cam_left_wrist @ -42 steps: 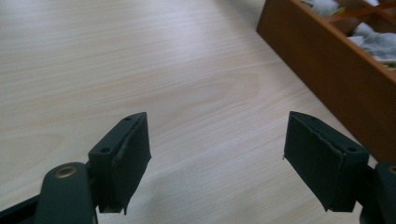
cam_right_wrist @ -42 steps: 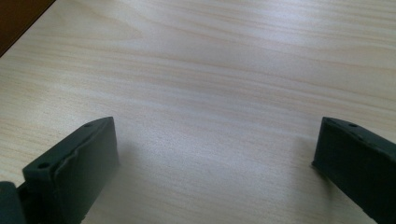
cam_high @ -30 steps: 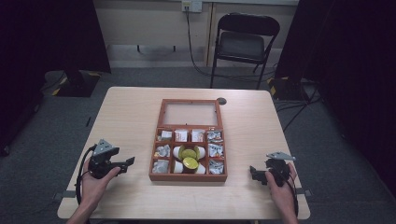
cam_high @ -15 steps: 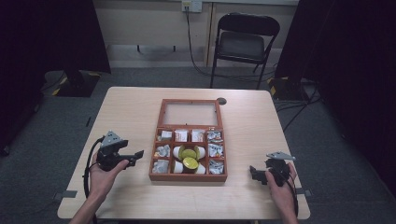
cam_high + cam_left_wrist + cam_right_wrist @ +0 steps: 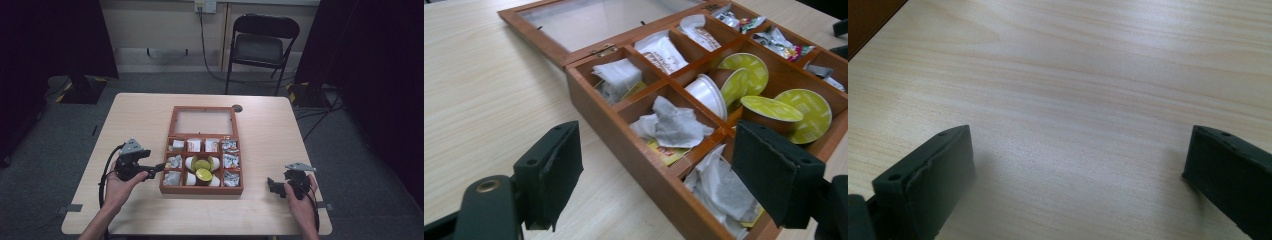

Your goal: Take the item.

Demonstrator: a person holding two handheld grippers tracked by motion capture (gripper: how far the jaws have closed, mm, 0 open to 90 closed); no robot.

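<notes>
Since the lid lies flat: the reddish-brown wooden compartment box (image 5: 202,163) sits mid-table, its glass-paned hinged lid (image 5: 203,121) folded back on the far side, so every cell is open to me from above.
Box contents: crumpled grey-white tea bags (image 5: 673,125) fill the cells along the edge nearest my left hand; yellow-green foil-topped coffee capsules (image 5: 770,111) lie tilted in the middle cells, lids facing up and sideways.
Left gripper (image 5: 156,167): I hold it just beside the box's left wall, jaws spread wide and empty, pointing across toward the tea-bag cells.
Why there: I judge this approach lines me up with the near-side cells, the easiest ones to reach.
Left hand pose: forearm comes in from the near table edge, wrist roughly level, gripper raised a little off the pale wooden tabletop (image 5: 145,120).
Right gripper (image 5: 272,186): parked low over bare table, well apart from the box, jaws wide and holding nothing.
Right hand pose: resting near the table's front right corner, out of the way.
</notes>
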